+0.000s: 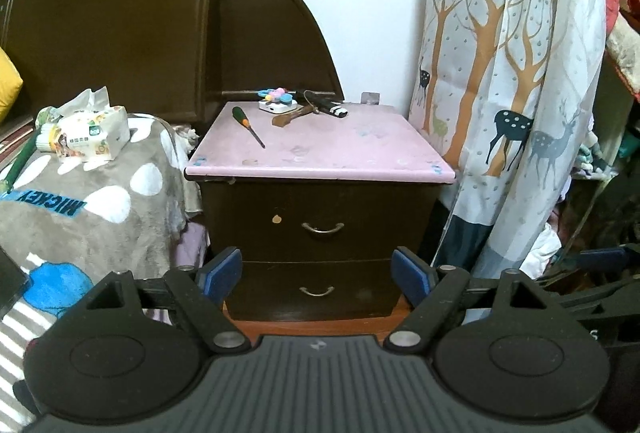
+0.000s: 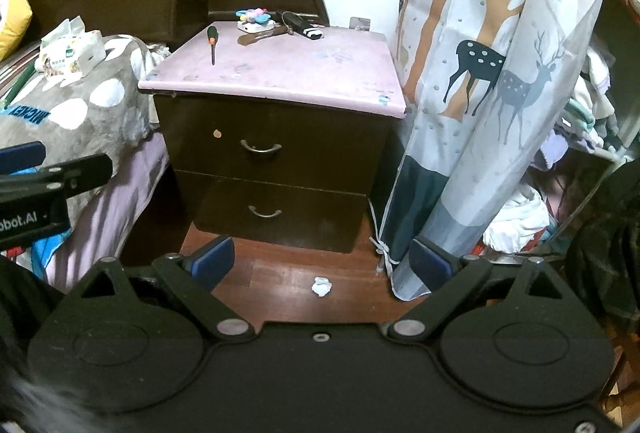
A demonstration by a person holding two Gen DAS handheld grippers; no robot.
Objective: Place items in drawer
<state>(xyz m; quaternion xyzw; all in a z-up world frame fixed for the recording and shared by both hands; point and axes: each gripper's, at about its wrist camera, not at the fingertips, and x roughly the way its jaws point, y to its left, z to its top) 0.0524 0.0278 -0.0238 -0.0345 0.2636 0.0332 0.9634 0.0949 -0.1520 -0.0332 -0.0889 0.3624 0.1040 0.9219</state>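
Screwdriver (image 1: pixel 248 126) atop closed 2-drawer nightstand (image 1: pixel 320 225)

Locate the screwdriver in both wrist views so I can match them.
Left wrist: screwdriver lies on the nightstand top, back-left part, handle away from the camera.
Right wrist: screwdriver in the upper left, same back-left spot.
Shared landmark: upper drawer handle.

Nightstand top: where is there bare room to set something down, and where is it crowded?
The pink nightstand top is bare across its front and right, from the screwdriver over to the curtain. The back edge is crowded: a white box with a colourful toy on it, a wooden-handled tool and a black-and-white object sit close together.
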